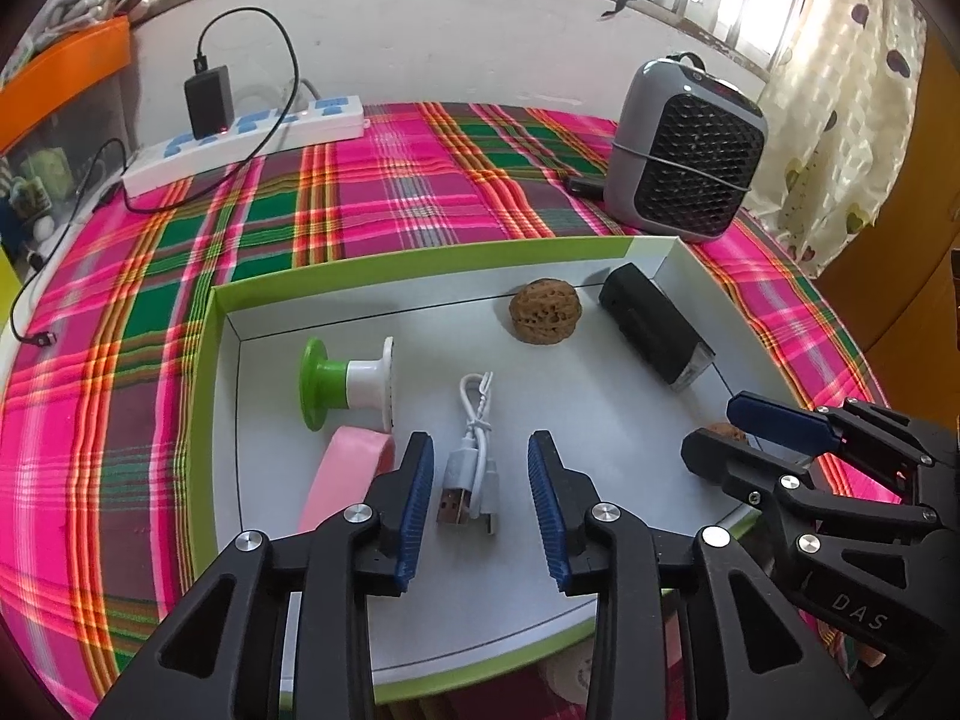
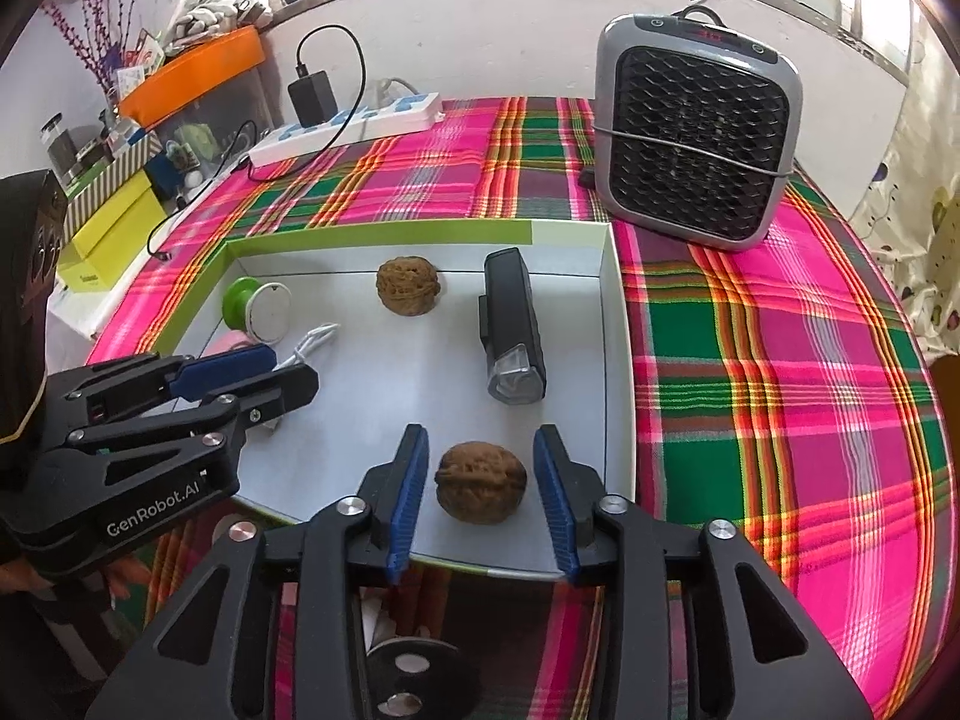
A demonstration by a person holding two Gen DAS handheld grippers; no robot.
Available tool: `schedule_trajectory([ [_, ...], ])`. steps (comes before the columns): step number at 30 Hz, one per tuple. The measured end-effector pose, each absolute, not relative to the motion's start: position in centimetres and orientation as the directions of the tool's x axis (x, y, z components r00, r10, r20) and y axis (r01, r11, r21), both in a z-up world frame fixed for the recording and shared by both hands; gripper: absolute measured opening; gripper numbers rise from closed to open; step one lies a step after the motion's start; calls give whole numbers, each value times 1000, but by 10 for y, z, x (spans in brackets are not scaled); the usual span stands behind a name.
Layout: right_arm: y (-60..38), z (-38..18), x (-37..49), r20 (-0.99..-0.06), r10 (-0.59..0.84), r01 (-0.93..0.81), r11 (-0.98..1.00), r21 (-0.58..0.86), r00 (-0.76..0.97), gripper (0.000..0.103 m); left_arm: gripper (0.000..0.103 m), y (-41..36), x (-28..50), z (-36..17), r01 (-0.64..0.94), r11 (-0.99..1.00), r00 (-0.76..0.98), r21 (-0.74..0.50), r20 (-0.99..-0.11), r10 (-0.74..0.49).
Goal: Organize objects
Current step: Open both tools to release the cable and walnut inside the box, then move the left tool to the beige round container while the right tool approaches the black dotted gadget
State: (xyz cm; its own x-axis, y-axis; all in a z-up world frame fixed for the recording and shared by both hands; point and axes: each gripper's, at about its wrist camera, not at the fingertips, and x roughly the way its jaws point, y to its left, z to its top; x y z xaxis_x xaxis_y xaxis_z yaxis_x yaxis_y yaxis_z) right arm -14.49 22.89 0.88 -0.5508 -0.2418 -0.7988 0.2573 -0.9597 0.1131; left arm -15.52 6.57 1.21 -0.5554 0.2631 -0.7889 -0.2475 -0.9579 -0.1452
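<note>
A white tray with a green rim (image 1: 420, 255) (image 2: 384, 240) lies on the plaid cloth. In it are a coiled white USB cable (image 1: 474, 456), a green-and-white spool (image 1: 348, 384) (image 2: 258, 306), a pink band (image 1: 348, 474), a black bike light (image 1: 657, 324) (image 2: 513, 324) and two walnuts. My left gripper (image 1: 480, 450) is open with its fingers on either side of the cable, not touching it. My right gripper (image 2: 480, 444) is open around the near walnut (image 2: 480, 483), apart from it. The far walnut (image 1: 545, 312) (image 2: 409, 286) lies near the back wall.
A grey fan heater (image 1: 684, 150) (image 2: 696, 132) stands behind the tray at the right. A white power strip (image 1: 240, 141) (image 2: 348, 123) with a black charger lies at the back left. Boxes and an orange bin (image 2: 192, 72) stand past the table's left edge.
</note>
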Motion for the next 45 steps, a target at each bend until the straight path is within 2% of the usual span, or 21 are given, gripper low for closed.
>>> schedule_trajectory([
  [26, 248, 29, -96, -725, -230, 217, -970, 113, -649, 42, 31, 44, -96, 48, -219, -962, -651, -166, -709, 271],
  [30, 252, 30, -82, -710, -241, 214, -968, 130, -661, 47, 31, 40, -83, 50, -215, -962, -661, -169, -700, 270],
  [32, 252, 30, -75, -702, -251, 225, -965, 131, -667, 51, 31, 39, -77, 49, -218, -960, -660, -176, -698, 278],
  [45, 235, 13, -50, -716, -276, 290, -951, 107, -641, 51, 32, 36, -51, 29, -221, -952, -615, -210, -728, 303],
])
